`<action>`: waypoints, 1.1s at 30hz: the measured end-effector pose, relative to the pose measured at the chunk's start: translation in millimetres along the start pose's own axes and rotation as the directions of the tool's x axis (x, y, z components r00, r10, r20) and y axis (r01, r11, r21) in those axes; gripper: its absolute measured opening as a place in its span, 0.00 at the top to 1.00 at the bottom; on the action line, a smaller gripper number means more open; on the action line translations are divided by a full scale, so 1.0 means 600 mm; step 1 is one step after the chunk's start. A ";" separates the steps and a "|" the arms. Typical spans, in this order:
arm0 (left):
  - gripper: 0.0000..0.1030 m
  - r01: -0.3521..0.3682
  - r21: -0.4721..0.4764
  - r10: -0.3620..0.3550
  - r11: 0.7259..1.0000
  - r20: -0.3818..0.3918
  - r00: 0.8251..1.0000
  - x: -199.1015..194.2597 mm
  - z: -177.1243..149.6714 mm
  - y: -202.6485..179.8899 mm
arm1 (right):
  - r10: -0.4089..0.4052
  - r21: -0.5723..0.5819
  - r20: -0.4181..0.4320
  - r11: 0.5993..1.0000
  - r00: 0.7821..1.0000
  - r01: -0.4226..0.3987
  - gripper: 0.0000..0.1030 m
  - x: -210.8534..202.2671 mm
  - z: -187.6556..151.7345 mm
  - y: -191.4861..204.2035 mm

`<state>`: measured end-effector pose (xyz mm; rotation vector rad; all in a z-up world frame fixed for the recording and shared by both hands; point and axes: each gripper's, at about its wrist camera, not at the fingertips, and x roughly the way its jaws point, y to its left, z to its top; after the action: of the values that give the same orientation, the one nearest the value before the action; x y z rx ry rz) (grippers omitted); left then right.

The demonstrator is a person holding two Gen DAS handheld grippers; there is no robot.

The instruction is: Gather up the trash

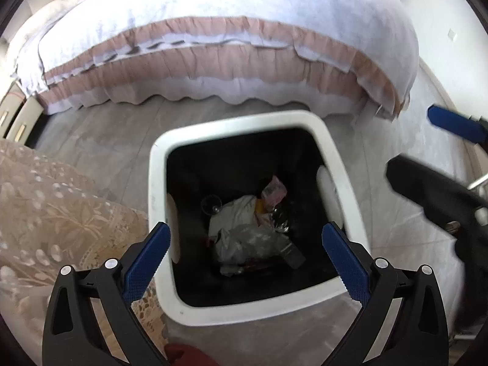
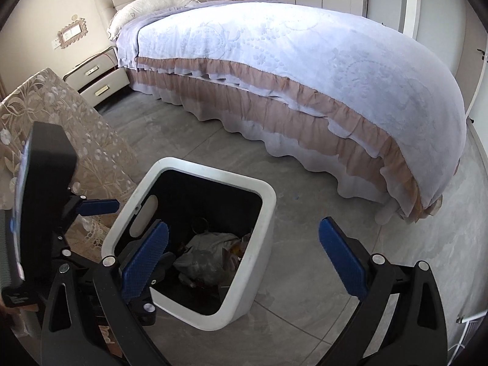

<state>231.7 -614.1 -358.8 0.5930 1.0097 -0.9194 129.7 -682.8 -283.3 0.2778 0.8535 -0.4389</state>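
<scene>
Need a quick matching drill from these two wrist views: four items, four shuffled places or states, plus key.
Items
1. bin
2. left tool
3. bed
4. nightstand

Places or states
A. against the wall by the headboard
B. open and empty, over the bin mouth
C. on the floor, black liner, trash at the bottom
D. lilac cover with pink ruffles

Pairs: 1-C, 2-B, 3-D, 4-A
</scene>
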 end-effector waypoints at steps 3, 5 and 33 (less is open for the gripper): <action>0.05 -0.024 -0.011 0.025 1.000 0.041 0.999 -0.032 0.007 0.002 | -0.001 -0.008 0.019 1.000 1.000 0.001 0.05 -0.014 0.005 0.005; 0.05 -0.055 -0.010 0.056 0.998 0.077 0.995 -0.062 0.012 0.000 | 0.004 -0.007 0.050 1.000 0.999 -0.004 0.05 -0.034 0.012 0.008; 0.05 -0.210 -0.254 0.304 0.944 0.426 0.852 -0.517 -0.099 0.102 | 0.241 -0.243 0.467 0.960 0.851 -0.138 0.05 -0.375 0.091 0.209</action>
<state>187.4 -422.9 -103.8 0.3067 0.5621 -0.6628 96.0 -536.8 -66.8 0.0523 0.3549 -0.2158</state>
